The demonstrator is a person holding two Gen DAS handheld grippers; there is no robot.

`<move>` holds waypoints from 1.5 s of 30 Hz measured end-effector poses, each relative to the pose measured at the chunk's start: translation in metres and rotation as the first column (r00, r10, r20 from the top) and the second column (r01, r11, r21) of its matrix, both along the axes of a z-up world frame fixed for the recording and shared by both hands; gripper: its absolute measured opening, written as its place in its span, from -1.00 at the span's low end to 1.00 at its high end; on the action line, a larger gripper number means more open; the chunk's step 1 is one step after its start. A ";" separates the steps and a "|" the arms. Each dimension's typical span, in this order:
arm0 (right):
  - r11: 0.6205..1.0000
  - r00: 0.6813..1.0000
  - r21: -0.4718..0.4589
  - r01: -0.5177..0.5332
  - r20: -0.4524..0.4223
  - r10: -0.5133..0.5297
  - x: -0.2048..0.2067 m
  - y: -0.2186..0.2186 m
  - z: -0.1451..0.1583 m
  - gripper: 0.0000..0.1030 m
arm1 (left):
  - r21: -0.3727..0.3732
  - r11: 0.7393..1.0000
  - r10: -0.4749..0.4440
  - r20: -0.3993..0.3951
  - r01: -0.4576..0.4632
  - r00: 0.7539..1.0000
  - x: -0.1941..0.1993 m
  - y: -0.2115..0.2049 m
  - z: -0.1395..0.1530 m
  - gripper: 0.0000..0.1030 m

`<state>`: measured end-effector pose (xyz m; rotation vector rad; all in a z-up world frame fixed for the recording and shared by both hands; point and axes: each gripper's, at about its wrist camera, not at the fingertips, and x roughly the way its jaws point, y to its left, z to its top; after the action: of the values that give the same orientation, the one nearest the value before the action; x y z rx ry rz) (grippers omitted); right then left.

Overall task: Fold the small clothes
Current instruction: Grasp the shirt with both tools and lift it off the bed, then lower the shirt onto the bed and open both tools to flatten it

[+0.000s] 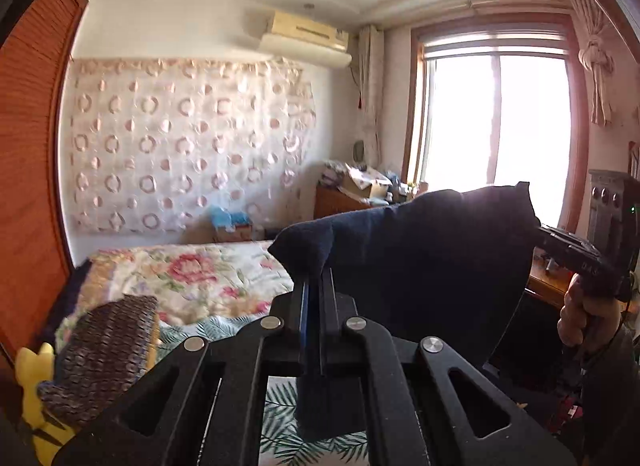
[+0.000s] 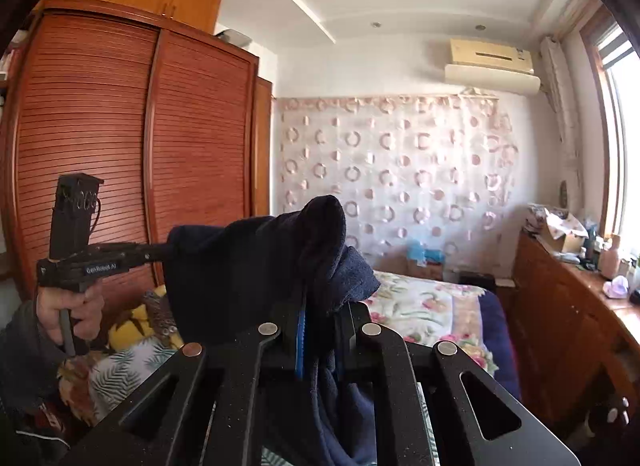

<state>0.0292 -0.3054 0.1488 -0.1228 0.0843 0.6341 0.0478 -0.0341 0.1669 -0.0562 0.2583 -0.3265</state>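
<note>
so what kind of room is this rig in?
A home bedroom, most likely: a bed with a floral quilt, a louvred reddish-wood wardrobe, and a wall-mounted cream air conditioner. Both grippers hold a dark navy cloth up in the air.

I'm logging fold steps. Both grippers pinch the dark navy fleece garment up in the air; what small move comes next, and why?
Probably lower both grippers together toward the floral bedspread. The left gripper and right gripper each clamp a top edge of the dark navy fleece garment, which hangs off the bed, so folding needs it laid flat.
</note>
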 end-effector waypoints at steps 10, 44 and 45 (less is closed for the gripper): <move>0.995 0.995 -0.036 -0.092 0.030 0.093 -0.010 0.002 0.000 -0.80 | 0.007 0.997 0.083 0.020 -0.083 0.996 -0.002 0.044 0.003 -0.91; 0.981 0.838 -0.191 -0.025 -0.539 -0.083 0.080 0.019 -0.197 -0.17 | 0.101 0.994 0.092 -0.473 -0.049 0.876 0.011 0.047 -0.237 0.04; 0.983 0.835 -0.184 -0.024 -0.545 -0.081 0.080 0.019 -0.198 -0.17 | 0.095 0.994 0.092 -0.477 -0.053 0.874 0.008 0.046 -0.238 0.04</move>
<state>0.1088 -0.2868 -0.0491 -0.1131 0.7083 0.6152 0.0553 0.0120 -0.0713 -0.0682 0.7648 -0.2221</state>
